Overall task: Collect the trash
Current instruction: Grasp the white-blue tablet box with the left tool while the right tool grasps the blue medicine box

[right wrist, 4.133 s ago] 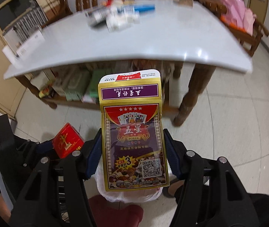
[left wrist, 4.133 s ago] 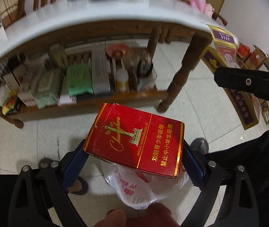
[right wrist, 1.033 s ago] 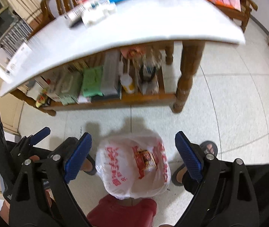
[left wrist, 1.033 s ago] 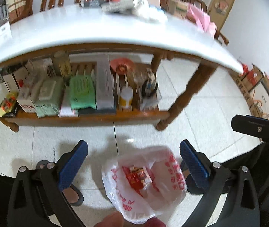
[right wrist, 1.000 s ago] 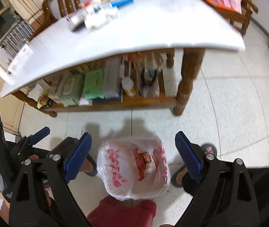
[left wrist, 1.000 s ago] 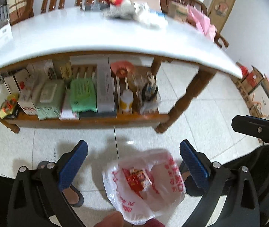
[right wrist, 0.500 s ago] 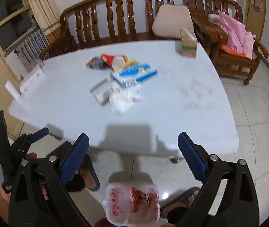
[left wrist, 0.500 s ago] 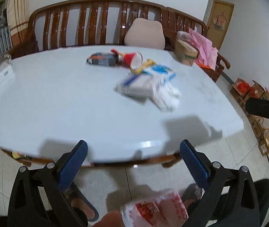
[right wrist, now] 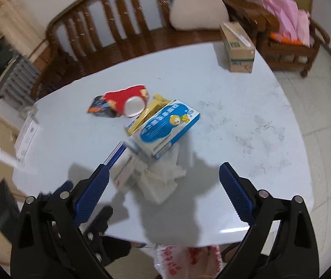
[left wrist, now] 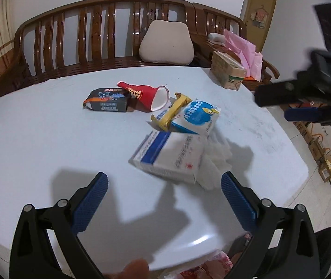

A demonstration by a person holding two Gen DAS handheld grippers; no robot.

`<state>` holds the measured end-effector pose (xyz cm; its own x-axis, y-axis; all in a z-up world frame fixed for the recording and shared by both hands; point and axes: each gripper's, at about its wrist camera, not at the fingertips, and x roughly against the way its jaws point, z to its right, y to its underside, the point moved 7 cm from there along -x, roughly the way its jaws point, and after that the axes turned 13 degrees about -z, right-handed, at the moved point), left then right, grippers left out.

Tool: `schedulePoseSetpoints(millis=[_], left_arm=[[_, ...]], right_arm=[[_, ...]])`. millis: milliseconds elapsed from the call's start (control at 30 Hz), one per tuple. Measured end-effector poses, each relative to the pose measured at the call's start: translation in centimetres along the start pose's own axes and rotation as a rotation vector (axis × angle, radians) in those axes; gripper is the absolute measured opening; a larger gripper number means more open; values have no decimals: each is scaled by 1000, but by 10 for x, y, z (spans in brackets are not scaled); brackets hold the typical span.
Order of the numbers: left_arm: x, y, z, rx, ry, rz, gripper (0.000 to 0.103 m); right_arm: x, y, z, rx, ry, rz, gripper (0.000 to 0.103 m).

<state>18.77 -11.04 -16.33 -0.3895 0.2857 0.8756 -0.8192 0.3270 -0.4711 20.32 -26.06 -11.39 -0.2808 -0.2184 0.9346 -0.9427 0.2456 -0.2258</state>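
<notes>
Trash lies on the white table [left wrist: 37,139]: a white and blue box [left wrist: 167,155], crumpled white tissue [left wrist: 216,155], a blue and white carton [left wrist: 193,117], a yellow wrapper [left wrist: 173,110], a red paper cup [left wrist: 145,95] and a dark box [left wrist: 107,100]. My left gripper [left wrist: 164,193] is open and empty just short of the white and blue box. My right gripper [right wrist: 163,181] is open and empty over the tissue [right wrist: 163,181], below the blue carton [right wrist: 165,127]. The white trash bag [right wrist: 186,262] with red print hangs below the table's near edge.
A cardboard box [left wrist: 228,73] stands at the table's far right corner. A wooden bench [left wrist: 95,34] with a beige cushion [left wrist: 166,43] runs behind the table. A white box [right wrist: 25,139] sits at the table's left edge. Cartons stand on the floor at right [left wrist: 316,146].
Both grippers dropped their boxes into the bag, then rose from the floor to above the table and moved in towards the trash pile. Both stay open.
</notes>
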Motion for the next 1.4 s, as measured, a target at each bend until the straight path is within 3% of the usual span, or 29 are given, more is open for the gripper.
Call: schedulePoseSetpoints(millis=[167, 433, 867, 1400], left_arm=[[-20, -11, 1, -35, -3, -12, 95], [-45, -23, 2, -67, -1, -41, 95], [-70, -31, -13, -51, 55, -93, 95], [-81, -28, -23, -39, 47, -108, 95]], right_arm=[[-29, -43, 15, -101, 0, -80, 93], [-58, -74, 10, -115, 38, -161, 93], [-97, -83, 12, -168, 40, -239, 93], [-132, -94, 11, -200, 87, -273, 93]])
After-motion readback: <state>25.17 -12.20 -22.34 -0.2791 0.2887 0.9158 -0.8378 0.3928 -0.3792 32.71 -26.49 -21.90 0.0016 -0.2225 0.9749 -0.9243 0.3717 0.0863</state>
